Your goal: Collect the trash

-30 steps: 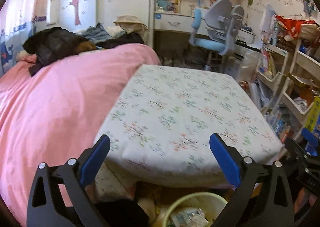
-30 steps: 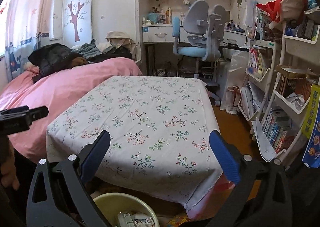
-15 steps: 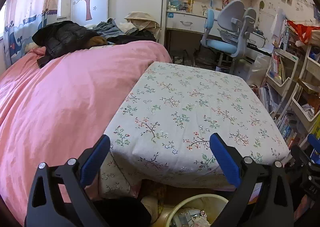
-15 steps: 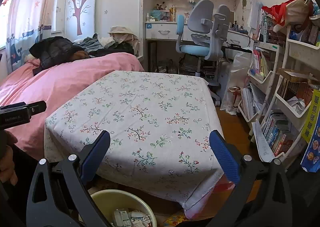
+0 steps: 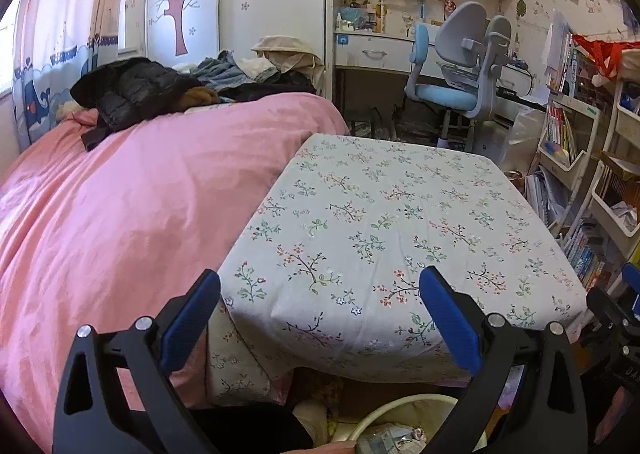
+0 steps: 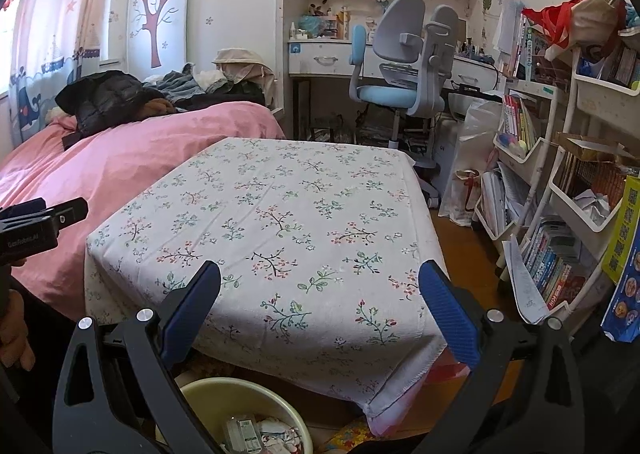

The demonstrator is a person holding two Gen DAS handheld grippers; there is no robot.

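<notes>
Both claws (image 5: 320, 298) (image 6: 320, 290) agape — above table (image 6: 280, 213) edge.

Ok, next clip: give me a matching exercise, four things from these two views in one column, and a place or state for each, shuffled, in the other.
Things:
1. left gripper
2. trash bin
3. black jacket
4. office chair

Places or states:
A. lying on the pink bed
B. on the floor below the near edge of the floral-cloth table, trash inside
C. open, nothing between its fingers
D. standing at the white desk

Pairs: 1-C, 2-B, 3-A, 4-D
</notes>
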